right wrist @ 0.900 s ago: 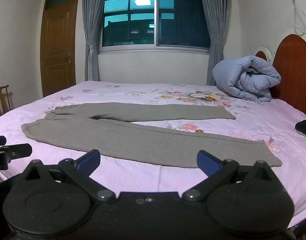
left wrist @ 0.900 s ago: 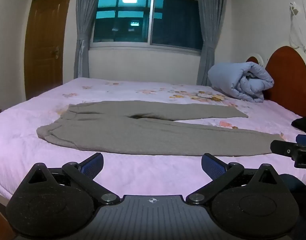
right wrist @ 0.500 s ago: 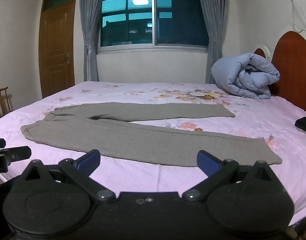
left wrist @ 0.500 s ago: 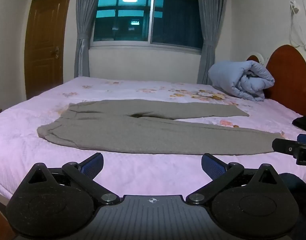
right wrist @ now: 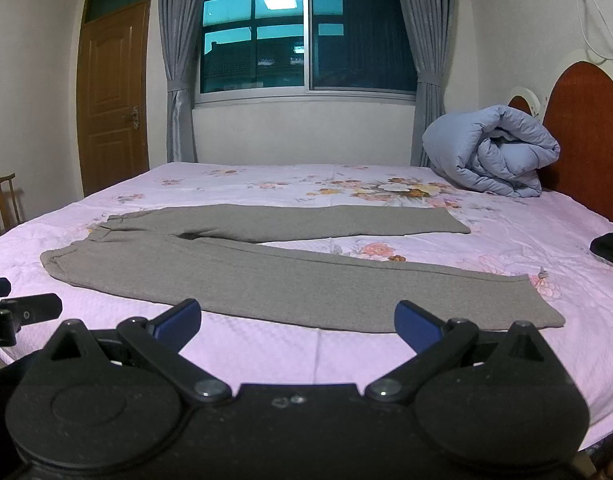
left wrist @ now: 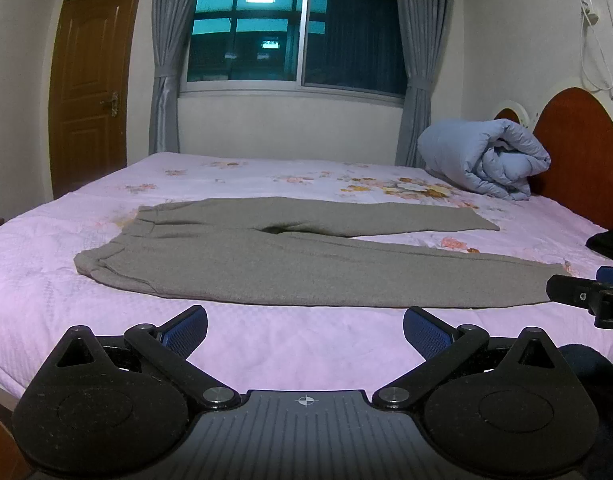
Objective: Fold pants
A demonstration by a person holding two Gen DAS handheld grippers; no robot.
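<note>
Both our jaws are spread wide with nothing in them: left gripper (left wrist: 304, 326) and right gripper (right wrist: 296, 320) hover just short of the pants (left wrist: 306, 264), which lie flat and unfolded mid-bed (left wrist: 34, 280). Basically nothing's changed over the last second, so folding hasn't started yet.

Dark item (left wrist: 608, 246) cropped at right edge

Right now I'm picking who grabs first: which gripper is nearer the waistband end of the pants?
Left. The left gripper hangs open nearer the waistband of the pants; the right gripper hangs open toward the leg hems.
</note>
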